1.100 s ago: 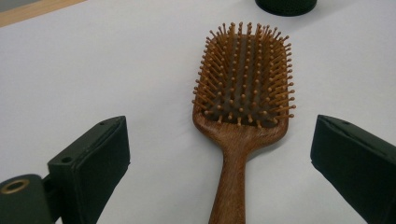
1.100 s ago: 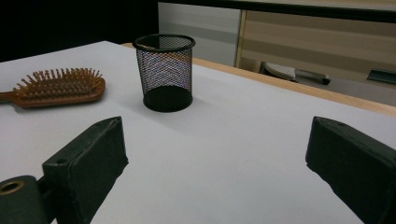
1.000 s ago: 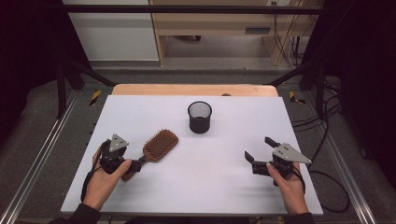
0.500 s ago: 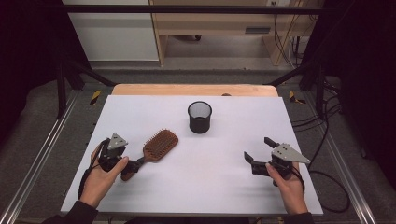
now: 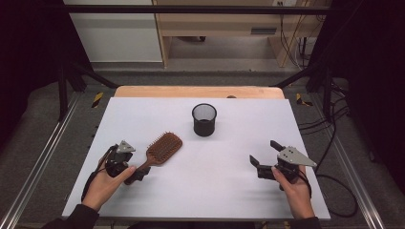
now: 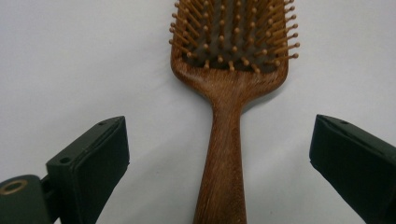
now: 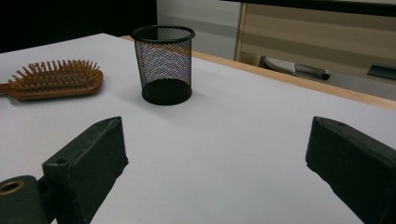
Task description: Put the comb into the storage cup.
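A wooden paddle hairbrush (image 5: pixel 163 147) lies bristles up on the white tabletop (image 5: pixel 224 191) at the left, its handle pointing toward the person. My left gripper (image 5: pixel 138 172) is open at that handle. In the left gripper view the handle (image 6: pixel 224 154) runs between the two spread jaws of the left gripper (image 6: pixel 219 140), touching neither. A black mesh cup (image 5: pixel 204 119) stands upright at the middle back. My right gripper (image 5: pixel 264 152) rests open at the front right and holds nothing. The right gripper view looks past the open right gripper (image 7: pixel 217 140) to the cup (image 7: pixel 163 65) and the hairbrush (image 7: pixel 56 79).
A wooden strip (image 5: pixel 198 91) borders the table's far edge. Metal rails (image 5: pixel 43 162) run along both sides, and cables (image 5: pixel 334 143) trail on the floor at the right. White surface lies between the grippers.
The left gripper has shifted very slightly at the brush's handle. The right gripper, the brush and the cup have not moved.
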`<act>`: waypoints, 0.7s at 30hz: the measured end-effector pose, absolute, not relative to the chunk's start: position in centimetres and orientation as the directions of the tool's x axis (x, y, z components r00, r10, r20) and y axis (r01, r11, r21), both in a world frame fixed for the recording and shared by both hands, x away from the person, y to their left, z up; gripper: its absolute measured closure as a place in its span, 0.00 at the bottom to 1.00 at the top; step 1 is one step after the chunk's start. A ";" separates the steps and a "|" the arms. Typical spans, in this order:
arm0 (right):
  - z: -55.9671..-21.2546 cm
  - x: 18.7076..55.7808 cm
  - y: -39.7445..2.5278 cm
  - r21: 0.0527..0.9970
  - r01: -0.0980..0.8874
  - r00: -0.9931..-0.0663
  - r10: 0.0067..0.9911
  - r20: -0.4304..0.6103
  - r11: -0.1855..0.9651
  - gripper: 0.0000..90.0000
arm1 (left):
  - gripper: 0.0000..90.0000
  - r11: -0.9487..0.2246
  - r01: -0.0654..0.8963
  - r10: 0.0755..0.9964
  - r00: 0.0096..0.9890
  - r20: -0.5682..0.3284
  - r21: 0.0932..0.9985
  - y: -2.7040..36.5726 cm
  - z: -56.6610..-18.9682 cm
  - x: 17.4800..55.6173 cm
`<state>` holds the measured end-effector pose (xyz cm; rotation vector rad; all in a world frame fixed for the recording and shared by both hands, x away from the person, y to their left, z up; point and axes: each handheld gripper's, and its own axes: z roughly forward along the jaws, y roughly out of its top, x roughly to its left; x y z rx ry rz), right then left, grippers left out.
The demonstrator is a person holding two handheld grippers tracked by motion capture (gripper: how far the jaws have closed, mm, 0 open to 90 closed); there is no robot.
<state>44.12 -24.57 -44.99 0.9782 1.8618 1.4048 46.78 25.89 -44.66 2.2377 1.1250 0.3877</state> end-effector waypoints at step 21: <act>-45.0 44.2 -24.5 0.965 0.200 -0.547 0.836 -0.035 0.171 0.06 | 0.07 -0.515 0.666 0.788 0.615 -0.007 0.540 24.9 -45.7 46.9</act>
